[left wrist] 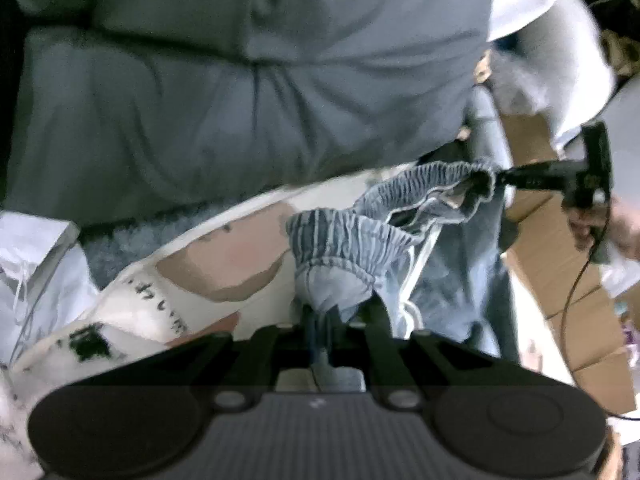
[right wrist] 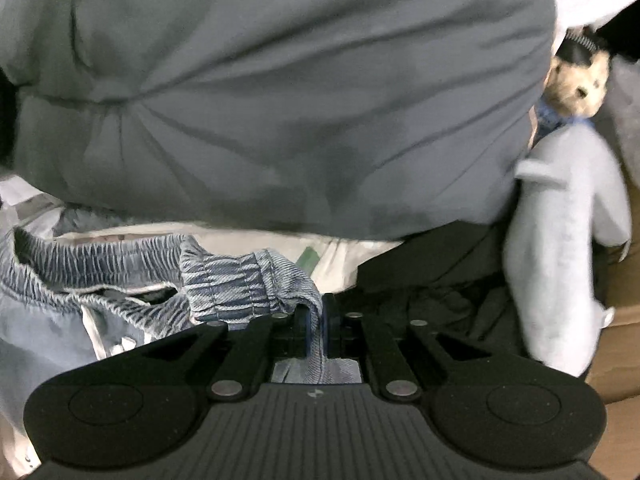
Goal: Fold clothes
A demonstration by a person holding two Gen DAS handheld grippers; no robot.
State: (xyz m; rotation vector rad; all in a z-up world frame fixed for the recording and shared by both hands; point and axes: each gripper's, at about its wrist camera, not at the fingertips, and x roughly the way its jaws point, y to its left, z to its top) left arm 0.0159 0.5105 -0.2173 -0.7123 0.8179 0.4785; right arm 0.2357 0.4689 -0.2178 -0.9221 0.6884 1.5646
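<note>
— Where are the clothes right now?

— I've got the blue shorts (left wrist: 352,236) by the waistband (right wrist: 224,276). My left gripper (left wrist: 320,316) is clamped tight on one gathered bit of the elastic, low in the middle of the left wrist view. My right gripper (right wrist: 316,320) is pinched shut on another bit, low centre of its own view. In the left view you can also see the right gripper (left wrist: 504,178) at the right of the frame, biting the far end of the band.

— Why hold it at two points?

— I reckon so the band spreads between the two grips and the legs hang free below, which should straighten the cloth before a fold. It sags in the middle, so it isn't taut yet.

— What's around it?

— A big grey cushion (left wrist: 240,80) fills the upper part of both views, with a printed white sheet (left wrist: 192,272) beneath. A grey soft toy (right wrist: 568,240) sits at the right edge, beside a cardboard box (left wrist: 560,248).
</note>
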